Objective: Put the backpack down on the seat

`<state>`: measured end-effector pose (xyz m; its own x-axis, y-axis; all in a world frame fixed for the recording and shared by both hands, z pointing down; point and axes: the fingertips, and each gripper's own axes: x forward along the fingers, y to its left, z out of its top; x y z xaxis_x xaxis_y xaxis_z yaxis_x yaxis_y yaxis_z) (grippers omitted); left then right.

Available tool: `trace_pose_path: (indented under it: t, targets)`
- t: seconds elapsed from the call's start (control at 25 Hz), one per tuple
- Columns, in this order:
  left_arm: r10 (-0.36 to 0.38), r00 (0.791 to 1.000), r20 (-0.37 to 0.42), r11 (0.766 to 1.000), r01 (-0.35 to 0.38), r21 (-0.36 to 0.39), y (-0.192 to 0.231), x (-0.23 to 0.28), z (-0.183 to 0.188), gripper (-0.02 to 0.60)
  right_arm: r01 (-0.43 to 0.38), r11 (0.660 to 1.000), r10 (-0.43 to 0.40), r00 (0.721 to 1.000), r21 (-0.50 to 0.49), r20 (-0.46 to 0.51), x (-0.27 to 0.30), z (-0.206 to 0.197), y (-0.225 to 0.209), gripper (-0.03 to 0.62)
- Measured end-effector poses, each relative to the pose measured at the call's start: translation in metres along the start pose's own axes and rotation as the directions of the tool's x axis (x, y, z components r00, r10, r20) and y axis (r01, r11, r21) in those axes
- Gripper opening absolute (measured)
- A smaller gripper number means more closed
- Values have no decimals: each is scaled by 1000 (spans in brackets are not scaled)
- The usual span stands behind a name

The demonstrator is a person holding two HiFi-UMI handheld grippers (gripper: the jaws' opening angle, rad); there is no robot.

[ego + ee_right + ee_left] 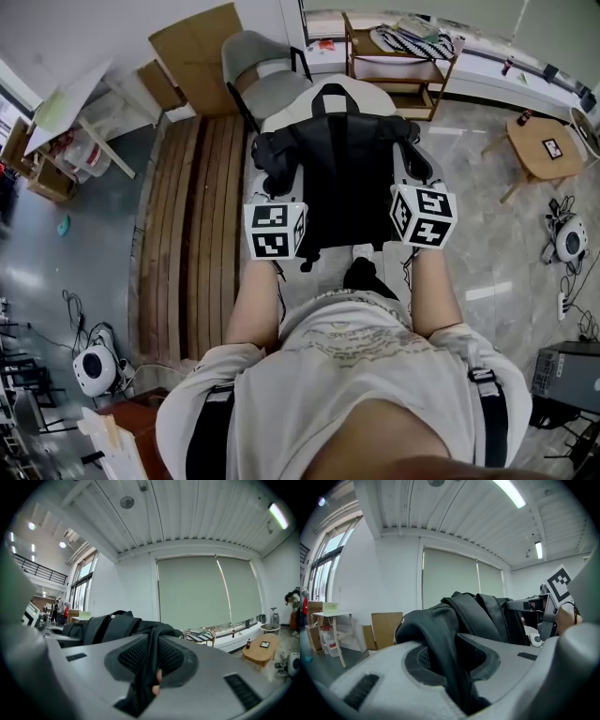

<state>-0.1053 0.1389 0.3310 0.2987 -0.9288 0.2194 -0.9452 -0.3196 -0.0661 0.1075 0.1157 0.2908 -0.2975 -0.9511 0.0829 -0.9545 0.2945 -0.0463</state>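
While the left gripper [454, 667] and right gripper [150, 667] have their jaws clamped on the backpack [342, 169], it hangs over the seat [361, 98]; setting it down and letting go likely remain.

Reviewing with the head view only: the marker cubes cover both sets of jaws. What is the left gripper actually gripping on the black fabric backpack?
Observer: In the left gripper view, the left gripper is shut on a thick padded fold of the black fabric backpack.
Operator: And the right one?
Observer: The right gripper pinches a thinner black fold of it.
Operator: Does either gripper view show the white chair under it?
Observer: No. Both look over the backpack towards a pale roller blind, so contact with the seat can't be judged there.
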Motion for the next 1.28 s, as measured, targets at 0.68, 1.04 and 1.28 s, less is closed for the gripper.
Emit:
trace_pose_path:
  t: [0.68,1.04,1.28]
  targets:
    - [4,998,-60,1000,-5,-19,17,136,12,84,-27,999,29,998,27,-49,123,-1,-64,64]
    - [19,995,-96,999,-22,-30,32,209,22,83,-53,998,57,995,43,-81,197,1,-96,64]
    - [37,993,-108,998,-43,-49,35,251,25,83,-80,996,84,992,43,-93,235,0,-117,64]
